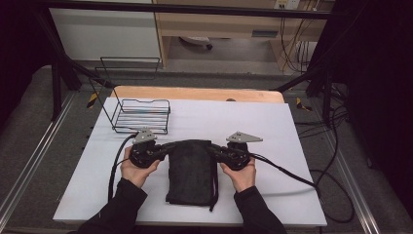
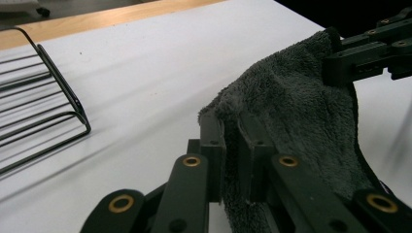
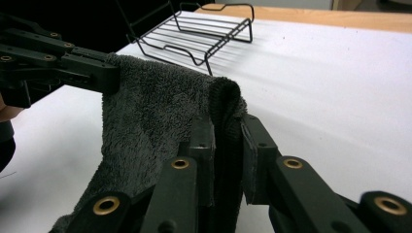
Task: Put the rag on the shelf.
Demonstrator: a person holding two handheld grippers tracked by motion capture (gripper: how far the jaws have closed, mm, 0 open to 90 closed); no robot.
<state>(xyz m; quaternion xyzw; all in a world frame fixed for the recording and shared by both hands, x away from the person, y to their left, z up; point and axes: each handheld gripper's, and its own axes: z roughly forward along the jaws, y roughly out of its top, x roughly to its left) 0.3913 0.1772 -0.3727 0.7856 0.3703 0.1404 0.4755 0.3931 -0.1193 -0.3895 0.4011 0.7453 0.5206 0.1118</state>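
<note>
both tools, left [image 1: 163,147] and right [image 1: 214,148], pinch the towel's [image 1: 191,170] far corners, likely to fold it toward the near edge.

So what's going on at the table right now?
A person holds a dark grey towel by its far edge, the left gripper shut on one corner and the right gripper shut on the other. The near part lies on the white table. A wire basket sits apart.

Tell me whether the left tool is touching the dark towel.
Touching. The left gripper view shows the left tool with its jaws shut on a corner of the dark towel, the fabric pinched between them.
</note>
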